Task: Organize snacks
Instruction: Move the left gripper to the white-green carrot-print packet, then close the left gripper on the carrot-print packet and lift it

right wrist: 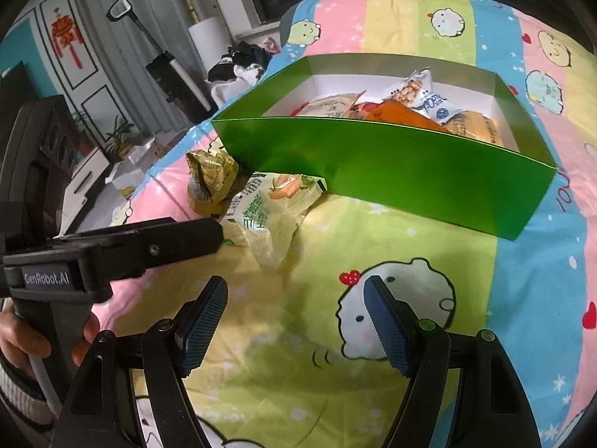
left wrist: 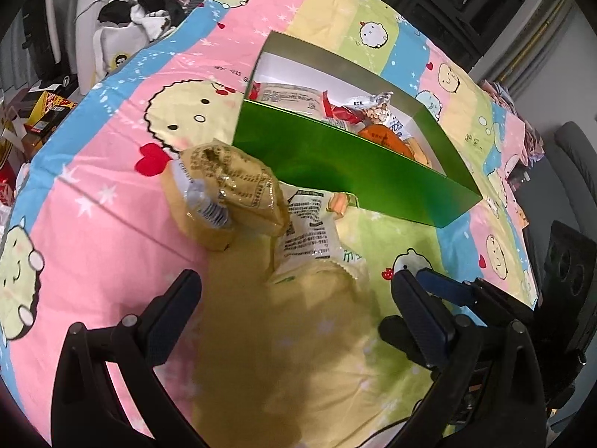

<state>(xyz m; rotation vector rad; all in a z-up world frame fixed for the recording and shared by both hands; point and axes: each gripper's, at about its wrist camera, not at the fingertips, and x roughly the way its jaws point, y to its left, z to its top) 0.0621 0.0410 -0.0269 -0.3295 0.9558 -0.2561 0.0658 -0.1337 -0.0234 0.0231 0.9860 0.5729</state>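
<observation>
A green box [left wrist: 354, 171] [right wrist: 391, 171] lies open on the bed with several snack packets [right wrist: 410, 108] inside. Against its near wall sit two loose packets: a gold one [left wrist: 224, 194] [right wrist: 212, 179] and a white-and-green one [left wrist: 309, 231] [right wrist: 272, 212]. My left gripper [left wrist: 294, 291] hangs open just short of the white-and-green packet, with nothing between its fingers. One of its fingers [right wrist: 179, 239] reaches in from the left of the right wrist view, the tip close to that packet. My right gripper [right wrist: 296, 287] is open over bare bedspread, nearer than the packets.
A cartoon-patterned bedspread [left wrist: 112, 171] covers the whole bed. Clothes [left wrist: 149, 7] are heaped beyond its far corner, and boxes [left wrist: 48, 112] sit on the floor to the left. A person's hand [right wrist: 22, 336] grips the left gripper's handle. A dark chair [left wrist: 574, 149] stands at the right.
</observation>
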